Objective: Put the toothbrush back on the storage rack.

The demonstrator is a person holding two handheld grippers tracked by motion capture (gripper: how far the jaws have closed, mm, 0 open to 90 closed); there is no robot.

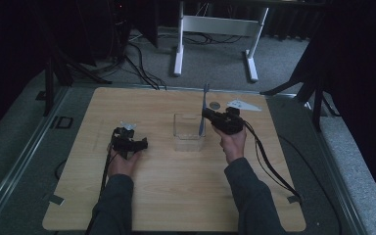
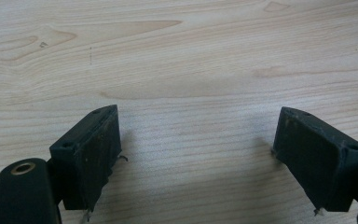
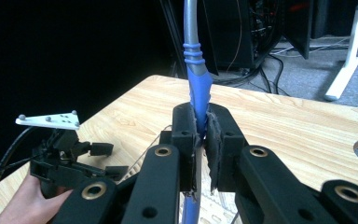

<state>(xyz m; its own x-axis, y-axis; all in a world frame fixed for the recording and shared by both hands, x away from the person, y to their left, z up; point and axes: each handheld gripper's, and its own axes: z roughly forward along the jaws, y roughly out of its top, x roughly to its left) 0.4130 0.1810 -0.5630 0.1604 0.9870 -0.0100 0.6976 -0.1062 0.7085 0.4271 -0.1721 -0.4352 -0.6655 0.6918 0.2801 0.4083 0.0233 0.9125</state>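
1. Your left gripper [image 1: 139, 143] rests low over the bare table [image 1: 166, 196], well apart from the work. In the left gripper view its jaws stand wide with nothing but wood grain between them.
2. The clear container [image 1: 188, 132] sits mid-table, between your two hands and nearer the right one.
3. Your right gripper [image 3: 201, 135] is clamped narrow on the blue-and-grey handled tool [image 3: 196, 70], probably a toothbrush or spatula. Its long axis stands nearly upright: the lower end reaches down at the container's right wall and the grey end rises above the jaws.
4. The next move looks to turn on that upright axis, so keep the tool's lower end inside the rim.
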